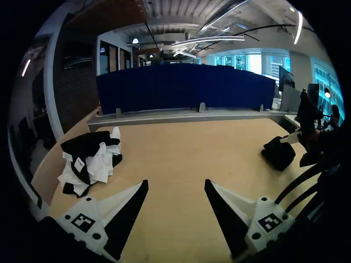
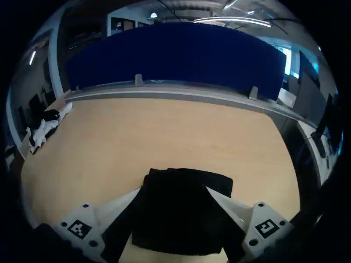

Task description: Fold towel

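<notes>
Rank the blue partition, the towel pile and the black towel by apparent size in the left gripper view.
1. blue partition, largest even though it is farthest away
2. towel pile
3. black towel, clearly smallest

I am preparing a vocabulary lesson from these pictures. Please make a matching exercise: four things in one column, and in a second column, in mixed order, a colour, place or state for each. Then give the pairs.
Things
1. towel pile
2. folded black towel
3. partition
4. left gripper

Descriptions
A. dark blue, upright behind the table
B. open, nothing between its fingers
C. crumpled, black and white
D. lying between the fingers of the right gripper

Pairs: 1-C, 2-D, 3-A, 4-B
</notes>
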`<state>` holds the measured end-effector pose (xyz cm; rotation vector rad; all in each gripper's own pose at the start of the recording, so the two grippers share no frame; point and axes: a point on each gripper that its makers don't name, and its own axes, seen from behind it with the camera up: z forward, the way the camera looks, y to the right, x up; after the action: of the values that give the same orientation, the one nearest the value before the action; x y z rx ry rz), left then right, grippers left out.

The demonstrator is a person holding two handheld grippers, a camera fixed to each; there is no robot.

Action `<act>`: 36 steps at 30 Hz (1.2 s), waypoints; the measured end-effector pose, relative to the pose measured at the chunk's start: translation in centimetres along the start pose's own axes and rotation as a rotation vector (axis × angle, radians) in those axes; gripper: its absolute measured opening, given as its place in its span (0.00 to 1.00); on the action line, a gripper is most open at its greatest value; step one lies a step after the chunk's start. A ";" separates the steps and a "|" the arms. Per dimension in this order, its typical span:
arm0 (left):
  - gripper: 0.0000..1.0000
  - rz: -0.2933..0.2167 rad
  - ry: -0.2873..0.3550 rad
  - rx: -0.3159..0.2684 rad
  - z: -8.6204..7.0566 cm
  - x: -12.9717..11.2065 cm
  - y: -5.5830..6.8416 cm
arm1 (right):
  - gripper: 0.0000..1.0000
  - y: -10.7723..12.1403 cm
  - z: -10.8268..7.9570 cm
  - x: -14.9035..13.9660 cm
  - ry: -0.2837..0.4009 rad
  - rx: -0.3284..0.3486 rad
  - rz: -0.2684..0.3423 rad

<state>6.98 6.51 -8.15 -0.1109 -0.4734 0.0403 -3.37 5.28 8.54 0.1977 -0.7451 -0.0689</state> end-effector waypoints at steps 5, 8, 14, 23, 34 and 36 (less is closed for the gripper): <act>0.95 0.000 -0.009 0.006 0.0 -0.2 -0.2 | 0.95 1.8 1.4 -0.7 -0.017 -0.044 0.005; 0.95 0.001 -0.015 0.009 0.0 -0.4 -0.3 | 0.95 2.2 2.1 -1.1 -0.029 -0.054 0.009; 0.95 0.008 -0.019 0.011 0.2 -0.4 -0.3 | 0.95 2.8 3.3 -2.4 -0.060 -0.072 0.006; 0.95 0.011 -0.025 0.017 0.2 -0.6 -0.5 | 0.96 3.0 4.4 -4.1 -0.085 -0.063 0.044; 0.95 0.012 -0.021 0.010 0.2 -0.4 -0.3 | 0.95 2.5 3.9 -3.0 -0.071 -0.047 0.066; 0.95 0.014 -0.019 0.008 0.2 -0.3 -0.2 | 0.95 2.2 3.3 -2.0 -0.049 -0.041 0.072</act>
<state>6.58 6.26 -8.06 -0.1056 -0.4910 0.0568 -7.12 7.20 9.99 0.1303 -0.7984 -0.0206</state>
